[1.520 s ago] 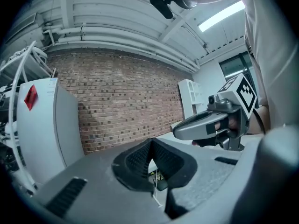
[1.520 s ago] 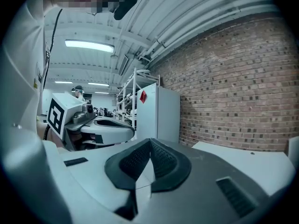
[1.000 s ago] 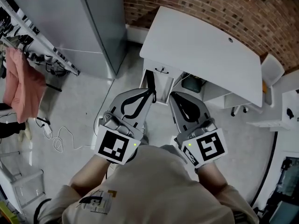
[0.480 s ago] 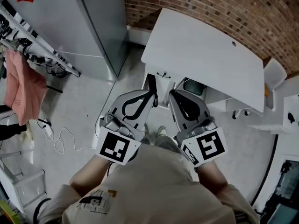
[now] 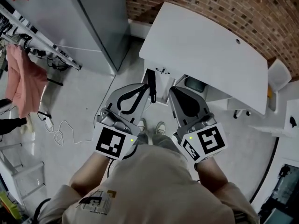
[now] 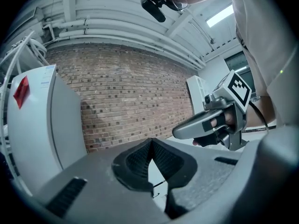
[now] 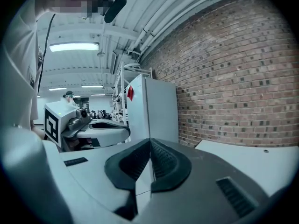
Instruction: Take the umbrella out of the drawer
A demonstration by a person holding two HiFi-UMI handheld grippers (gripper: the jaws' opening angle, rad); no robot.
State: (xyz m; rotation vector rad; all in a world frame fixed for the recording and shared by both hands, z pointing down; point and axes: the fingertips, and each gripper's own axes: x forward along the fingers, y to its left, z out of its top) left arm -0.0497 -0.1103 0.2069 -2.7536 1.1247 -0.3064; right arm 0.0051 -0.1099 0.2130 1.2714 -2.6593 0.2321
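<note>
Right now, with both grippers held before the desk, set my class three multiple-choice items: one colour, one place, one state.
1. What colour is the top of the desk? A white; B black; C brown.
2. Where is the pink cloth? A on the desk; B left of the grey cabinet in the head view; C under the desk.
3. How do the jaws of the right gripper stand? A wide apart; B half open; C shut, nothing between.
Key: 1 A, it shows plain white beside the brick wall. 2 B, it shows at the head view's left edge. 3 C, they meet in the right gripper view.
</note>
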